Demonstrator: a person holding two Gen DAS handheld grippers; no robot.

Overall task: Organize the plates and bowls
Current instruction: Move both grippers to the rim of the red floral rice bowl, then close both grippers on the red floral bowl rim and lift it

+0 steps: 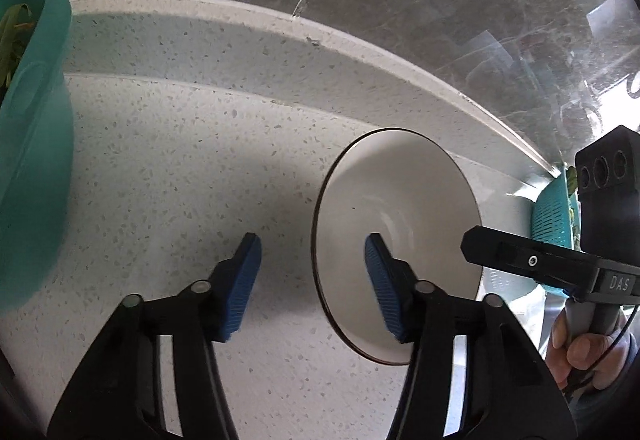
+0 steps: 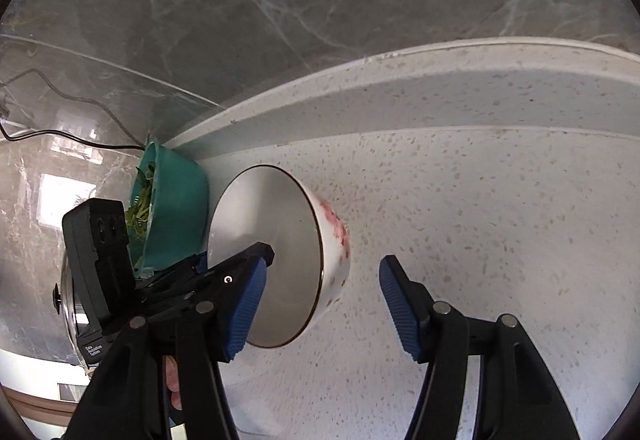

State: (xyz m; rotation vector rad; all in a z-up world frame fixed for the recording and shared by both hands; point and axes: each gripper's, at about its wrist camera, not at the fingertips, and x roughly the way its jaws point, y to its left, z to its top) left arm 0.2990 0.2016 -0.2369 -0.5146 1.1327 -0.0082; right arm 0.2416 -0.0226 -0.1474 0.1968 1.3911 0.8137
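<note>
A white bowl [image 1: 400,224] with a thin dark rim stands on the speckled counter [image 1: 180,180]. In the right wrist view the same bowl [image 2: 276,252] shows red flower marks on its outer wall. My left gripper [image 1: 312,280] is open; its right finger reaches over the bowl's rim and its left finger is outside, so the rim lies between the jaws. My right gripper [image 2: 320,304] is open, with the bowl's near rim between its jaws. Each gripper shows in the other's view, at the bowl's far side.
A teal basin [image 1: 32,144] holding green leaves stands left of the bowl; it also shows in the right wrist view [image 2: 176,212]. A teal strainer [image 1: 556,216] stands at the right by the raised counter ledge [image 1: 280,40]. A glass pot lid [image 2: 68,320] lies at the far left.
</note>
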